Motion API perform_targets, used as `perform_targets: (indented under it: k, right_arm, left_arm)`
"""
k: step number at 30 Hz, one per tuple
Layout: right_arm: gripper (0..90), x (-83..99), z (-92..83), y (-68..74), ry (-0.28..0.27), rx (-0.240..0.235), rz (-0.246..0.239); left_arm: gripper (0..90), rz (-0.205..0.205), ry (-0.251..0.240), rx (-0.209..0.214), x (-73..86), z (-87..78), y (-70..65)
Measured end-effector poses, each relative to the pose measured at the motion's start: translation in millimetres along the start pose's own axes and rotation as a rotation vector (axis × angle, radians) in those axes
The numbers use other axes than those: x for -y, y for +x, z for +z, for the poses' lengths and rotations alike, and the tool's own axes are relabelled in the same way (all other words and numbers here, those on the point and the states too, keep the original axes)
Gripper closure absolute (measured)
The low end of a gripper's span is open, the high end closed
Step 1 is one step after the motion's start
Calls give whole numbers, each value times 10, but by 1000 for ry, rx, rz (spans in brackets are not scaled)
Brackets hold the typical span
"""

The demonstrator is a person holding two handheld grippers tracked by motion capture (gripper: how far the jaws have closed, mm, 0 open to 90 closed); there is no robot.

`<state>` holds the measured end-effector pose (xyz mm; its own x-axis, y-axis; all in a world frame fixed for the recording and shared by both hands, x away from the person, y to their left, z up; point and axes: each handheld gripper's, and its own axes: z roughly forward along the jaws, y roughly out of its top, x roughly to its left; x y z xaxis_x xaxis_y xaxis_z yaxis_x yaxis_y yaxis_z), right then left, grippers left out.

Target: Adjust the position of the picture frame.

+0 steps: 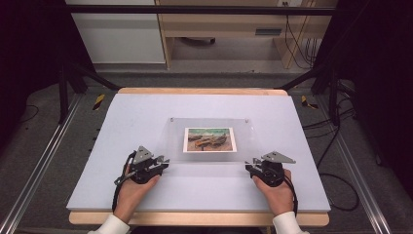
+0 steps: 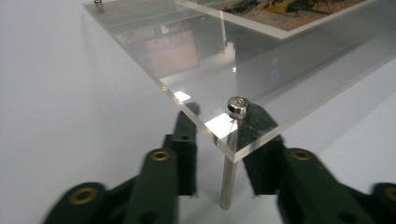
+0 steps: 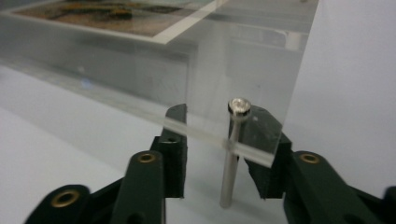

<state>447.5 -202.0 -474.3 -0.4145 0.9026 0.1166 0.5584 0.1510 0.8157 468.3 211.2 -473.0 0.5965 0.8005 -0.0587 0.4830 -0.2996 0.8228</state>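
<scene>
Nearest, the left gripper [image 1: 163, 161] and right gripper [image 1: 249, 164] are held part-open, each astride a metal leg [image 2: 229, 179] under a near corner of the clear acrylic plate [image 1: 209, 156], unclamped. Farther back, a printed picture [image 1: 210, 139] is seen on the plate, mid-table [image 1: 122, 122].

Both tongs, the left tongs [image 1: 163, 160] and the right tongs [image 1: 249, 163], are black with brass-ringed pivot screws, each topped by a grey three-cornered plate and trailing a black cable. The person wears white sleeves [image 1: 111, 226].
</scene>
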Motion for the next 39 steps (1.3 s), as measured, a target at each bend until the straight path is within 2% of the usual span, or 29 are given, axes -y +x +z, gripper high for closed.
perform_targets:
  k: [3,5,6,9,15,20,24,27,29,31,35,36,38,39]
  right_arm:
    - [441,8,-90,0,8,27,-25]
    - [373,23,-152,-10,10,45,-26]
    - [373,23,-152,-10,10,45,-26]
    - [282,41,-248,-38,-9,71,-39]
    - [163,14,-370,-69,-61,107,-37]
    - [118,-13,-429,-63,-92,101,-17]
    - [81,-34,-447,-53,-115,102,-41]
    - [75,-51,-457,-38,-146,96,-54]
    - [75,-64,-457,-23,-156,93,-65]
    - [75,-79,-445,-17,-143,81,-66]
    - [99,-202,-388,30,-146,86,-72]
    - [106,-243,-373,45,-139,88,-90]
    - [122,-323,-349,71,-128,92,-116]
    - [130,-359,-339,77,-127,95,-131]
  left_arm:
    - [448,-15,-13,-6,-4,-73,-4]
    - [379,-20,-33,16,-26,-155,-10]
    - [339,-20,-33,16,-26,-155,-10]
    - [291,-10,-35,10,-36,-206,-8]
    - [171,-33,-58,33,-79,-262,39]
    - [110,-21,-82,77,-125,-326,33]
    - [66,-21,-124,93,-159,-359,22]
    - [45,-6,-137,118,-171,-367,28]
    - [46,8,-137,112,-186,-371,28]
    - [50,18,-142,111,-216,-375,30]
    - [49,29,-144,100,-337,-369,13]
    - [48,41,-144,82,-371,-364,11]
    - [50,102,-123,32,-447,-354,9]
    - [51,120,-108,24,-484,-346,8]
